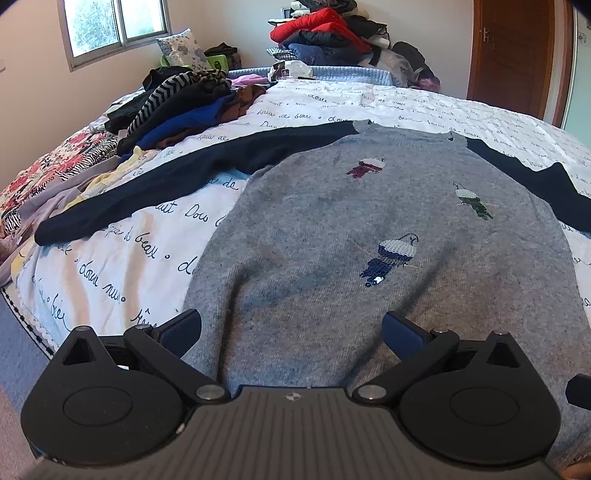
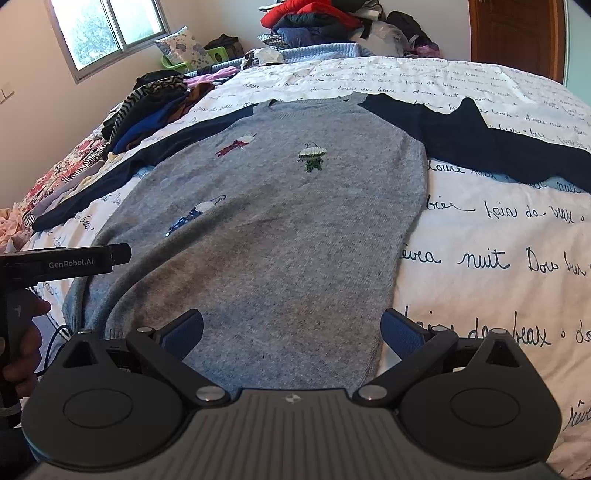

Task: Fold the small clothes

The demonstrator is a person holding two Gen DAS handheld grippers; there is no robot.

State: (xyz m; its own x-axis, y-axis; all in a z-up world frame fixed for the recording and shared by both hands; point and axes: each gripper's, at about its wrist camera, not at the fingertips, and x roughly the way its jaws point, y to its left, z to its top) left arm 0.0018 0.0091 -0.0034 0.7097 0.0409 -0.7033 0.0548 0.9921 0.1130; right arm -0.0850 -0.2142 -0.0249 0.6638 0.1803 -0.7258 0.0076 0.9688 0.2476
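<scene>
A small grey sweater with dark navy sleeves and embroidered birds lies flat, front up, on the bed, neck away from me. Its left sleeve stretches out to the left, its right sleeve to the right. My left gripper is open and empty, just above the hem's left part. My right gripper is open and empty above the hem's right part of the sweater. The left gripper's body shows at the left edge of the right wrist view.
The bed has a white cover with script writing. A heap of dark and striped clothes lies at the back left. A tall pile with a red jacket stands behind the bed. A wooden door is at the right.
</scene>
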